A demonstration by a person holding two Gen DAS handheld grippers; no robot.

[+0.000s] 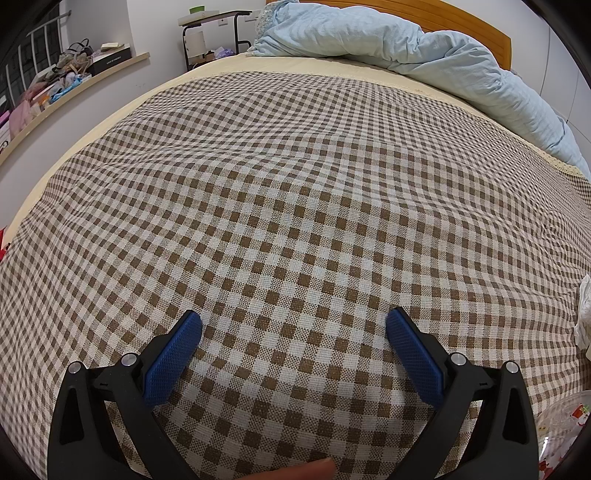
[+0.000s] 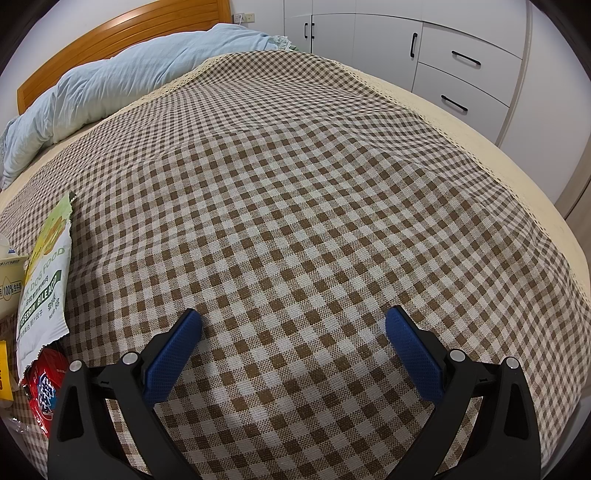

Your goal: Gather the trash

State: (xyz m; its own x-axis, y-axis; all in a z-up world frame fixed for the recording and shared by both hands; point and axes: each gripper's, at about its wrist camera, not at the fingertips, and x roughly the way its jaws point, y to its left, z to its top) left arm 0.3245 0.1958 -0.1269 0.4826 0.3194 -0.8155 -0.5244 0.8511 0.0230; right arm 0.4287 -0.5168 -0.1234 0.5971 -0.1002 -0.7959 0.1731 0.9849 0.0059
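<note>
**Both tools wide open over the checked bedspread, trash at the edges**

My left tool (image 1: pixel 293 325) hangs over the brown-and-white checked bedspread (image 1: pixel 295 206) with its blue pads (image 1: pixel 173 356) spread far apart and nothing between them. My right tool (image 2: pixel 293 325) is the same: fingers parted wide, empty, bare cloth beneath.

The trash sits off to the side and most of it is cut off. In the right wrist view a dog food bag (image 2: pixel 44 280) lies flat on the bedspread at the left edge; I can read "DOG FOOD" and "BILE ACID" on it, the rest is partly out of frame. Just below it a red wrapper (image 2: pixel 46 384) peeks out with its lower part behind my tool's black frame, writing too warped to read. A pale carton (image 2: pixel 11 280) at the far left shows "100%"; a yellow scrap (image 2: pixel 4 369) is barely in view.

In the left wrist view a white crumpled piece (image 1: pixel 584 314) touches the right rim, and a clear plastic wrapper (image 1: pixel 561 428) with red and green print sits in the lower right corner, unreadable. A fingertip (image 1: pixel 295 470) shows at the bottom edge.

A light blue duvet (image 1: pixel 406 44) is bunched by the wooden headboard (image 1: pixel 461 18).
</note>
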